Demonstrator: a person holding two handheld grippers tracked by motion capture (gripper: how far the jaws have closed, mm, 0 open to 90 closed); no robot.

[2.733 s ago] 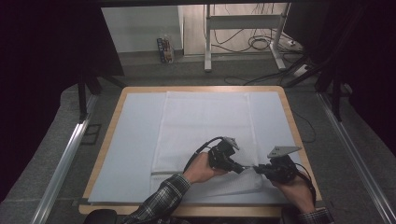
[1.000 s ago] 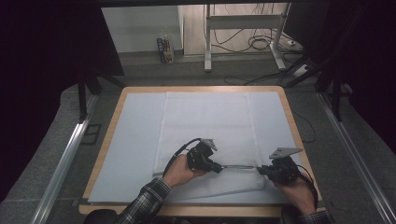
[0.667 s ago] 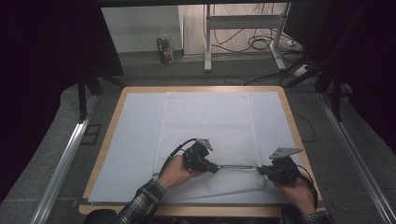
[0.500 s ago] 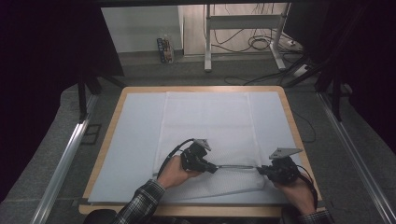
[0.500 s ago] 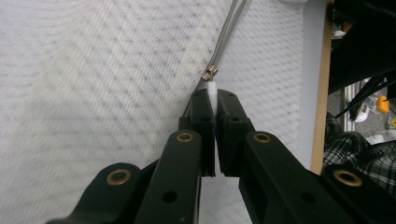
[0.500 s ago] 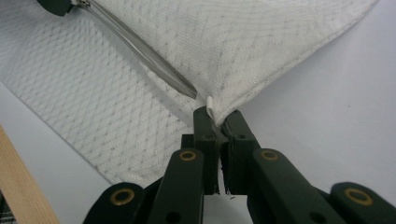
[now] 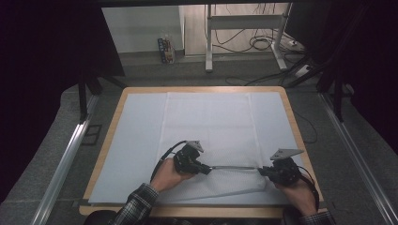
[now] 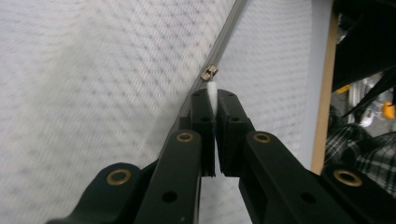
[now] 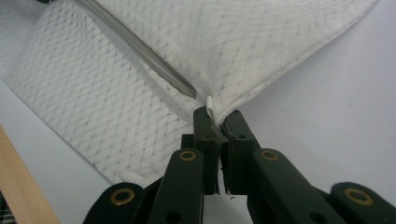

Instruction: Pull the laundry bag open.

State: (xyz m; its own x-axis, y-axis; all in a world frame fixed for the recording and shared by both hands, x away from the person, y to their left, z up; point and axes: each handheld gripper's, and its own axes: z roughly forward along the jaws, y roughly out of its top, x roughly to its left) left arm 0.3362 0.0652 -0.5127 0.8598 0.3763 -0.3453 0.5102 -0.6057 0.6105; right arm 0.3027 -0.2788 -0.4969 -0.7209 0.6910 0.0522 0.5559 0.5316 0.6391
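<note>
Item: zip work on a mesh bag point(image 7: 220, 136), white, lying flat across a pale sheet on a wood-framed table point(image 7: 109, 129). Nearest, at the table's six o'clock edge, two hands with plaid sleeves come in. Right gripper point(image 7: 264, 171), at about five o'clock: jaws nearly together, clamped on the bag's corner fabric just past the end of the zip point(image 9: 140, 50); judged an anchor, so the cloth does not bunch or slide while the other end is worked. Left gripper point(image 7: 205, 169), at about six o'clock, well apart from the right: jaws narrow, pinching the white pull tab point(image 8: 212, 92) of the slider point(image 8: 209, 73), a small metal piece that sits on the zip line just ahead of the fingertips. Between the two grippers the zip runs as a straight grey line parallel to the near edge, drawn taut, which is judged to let the slider travel cleanly. The bag's near flap lifts slightly along that line; the rest lies smooth toward twelve o'clock. Whether the zip is being opened or shut cannot be told. Beyond the table, at twelve o'clock: a grey floor, a metal stand point(image 7: 244, 28), loose cables point(image 7: 263, 44), a small box point(image 7: 163, 49).
</note>
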